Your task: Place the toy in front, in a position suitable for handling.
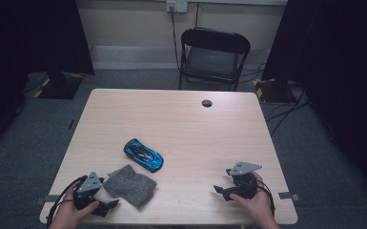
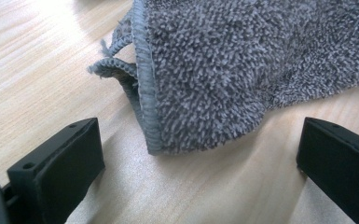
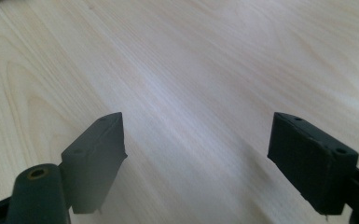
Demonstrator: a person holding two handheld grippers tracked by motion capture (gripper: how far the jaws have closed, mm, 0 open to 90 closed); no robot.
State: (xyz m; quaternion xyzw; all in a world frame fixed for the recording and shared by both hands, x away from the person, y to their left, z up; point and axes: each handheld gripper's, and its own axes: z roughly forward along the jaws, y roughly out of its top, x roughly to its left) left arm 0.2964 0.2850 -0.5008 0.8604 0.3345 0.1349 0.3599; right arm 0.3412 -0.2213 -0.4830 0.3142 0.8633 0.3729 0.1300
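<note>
Pale wood-grain worktop [image 1: 190, 124] carries a glossy blue toy car [image 1: 143, 154] and, just beside it, a rumpled grey terry cloth [image 1: 129, 185] with a stitched hem. The left gripper [image 1: 108, 204] sits with jaws spread wide and empty, the cloth's folded corner just ahead of them, apparently untouched. The right gripper [image 1: 221, 191] hovers well apart over bare wood, jaws equally wide, holding nothing.

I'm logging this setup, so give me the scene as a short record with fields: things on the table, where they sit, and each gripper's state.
table: light wood
car: blue toy, left of centre, on its wheels
cloth: grey, folded, near edge, beside the car
left gripper: open, fingers apart just short of the cloth's corner
right gripper: open over bare wood, holding nothing
chair: black, beyond the table
</note>
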